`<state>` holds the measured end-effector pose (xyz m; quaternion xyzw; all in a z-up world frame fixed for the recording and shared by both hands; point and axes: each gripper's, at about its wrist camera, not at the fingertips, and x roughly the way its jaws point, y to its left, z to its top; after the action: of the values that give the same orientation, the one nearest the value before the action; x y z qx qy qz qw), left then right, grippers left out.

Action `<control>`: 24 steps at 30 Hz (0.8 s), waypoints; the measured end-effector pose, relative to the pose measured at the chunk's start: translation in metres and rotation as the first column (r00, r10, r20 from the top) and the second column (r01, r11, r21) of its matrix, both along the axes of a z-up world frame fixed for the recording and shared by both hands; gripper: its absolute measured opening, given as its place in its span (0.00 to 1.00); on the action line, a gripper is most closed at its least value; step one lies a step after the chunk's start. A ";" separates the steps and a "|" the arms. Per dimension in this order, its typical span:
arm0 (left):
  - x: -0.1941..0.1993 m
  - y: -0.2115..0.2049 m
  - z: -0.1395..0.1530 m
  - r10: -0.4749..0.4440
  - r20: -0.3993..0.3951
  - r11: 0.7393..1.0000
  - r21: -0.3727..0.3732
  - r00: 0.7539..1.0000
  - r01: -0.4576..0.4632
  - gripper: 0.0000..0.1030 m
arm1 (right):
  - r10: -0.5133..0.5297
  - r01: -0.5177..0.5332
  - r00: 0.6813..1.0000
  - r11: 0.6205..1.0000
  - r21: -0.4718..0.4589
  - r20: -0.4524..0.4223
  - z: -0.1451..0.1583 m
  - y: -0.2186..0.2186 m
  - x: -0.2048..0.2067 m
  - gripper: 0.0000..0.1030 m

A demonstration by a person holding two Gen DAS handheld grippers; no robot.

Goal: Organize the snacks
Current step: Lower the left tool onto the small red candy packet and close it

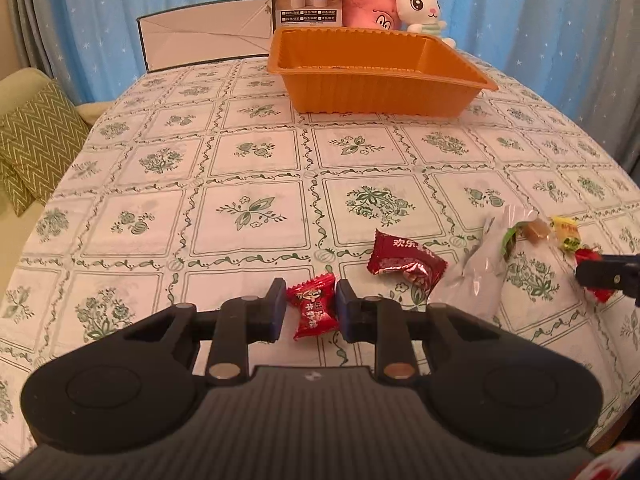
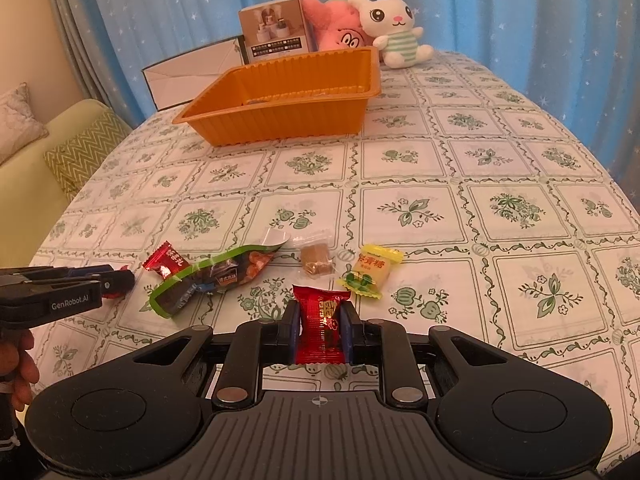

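- Six snacks show in all: two held in the grippers and four loose on the tablecloth (image 2: pixel 460 168).
- One orange tray (image 2: pixel 280 116) stands at the far end of the table, with only something small and flat visible on its floor.
- Behind the tray stand one small box (image 2: pixel 276 28), one open white carton (image 1: pixel 208 36), one pink plush toy (image 2: pixel 338 26) and one white bunny toy (image 2: pixel 394 26).
- The left gripper (image 1: pixel 311 306) points down at a slant toward the near edge of the table; its blue pads are closed against a small red candy (image 1: pixel 311 306) with twisted ends and white print, close over the cloth.
- The right gripper (image 2: pixel 322 330) slants down likewise and is clamped tight on a dark red candy (image 2: pixel 322 326) with gold print, standing upright between the fingers.
- A hand (image 2: pixel 20 364) shows at the left edge of the right wrist view, under the left gripper.
- Loose in a row between the two grippers lie a dark red pillow packet (image 1: pixel 404 260), a long green-edged pouch (image 2: pixel 216 276) with orange pieces showing, a clear wrapper with a brown cube (image 2: pixel 316 262), and a yellow candy (image 2: pixel 370 272).
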<state>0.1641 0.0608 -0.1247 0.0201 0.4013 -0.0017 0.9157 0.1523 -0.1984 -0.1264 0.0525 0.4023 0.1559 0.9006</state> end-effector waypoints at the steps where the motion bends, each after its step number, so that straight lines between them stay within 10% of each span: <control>1: -0.001 -0.001 0.000 -0.004 0.001 1.000 0.017 1.000 0.004 0.23 | 0.000 0.000 1.000 1.000 0.000 -0.001 0.000 0.000 0.000 0.20; 18: -0.007 0.006 -0.001 0.044 -0.001 0.999 0.023 0.999 -0.043 0.32 | -0.016 0.016 1.000 1.000 0.010 0.000 0.002 -0.003 -0.002 0.20; 24: -0.010 0.006 -0.002 0.029 -0.002 1.000 -0.012 1.000 -0.029 0.17 | -0.020 0.020 1.000 1.000 0.013 0.002 0.002 -0.004 -0.001 0.20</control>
<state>0.1541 0.0666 -0.1269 0.0086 0.4026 0.0090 0.9153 0.1509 -0.2027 -0.1244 0.0622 0.3999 0.1493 0.9022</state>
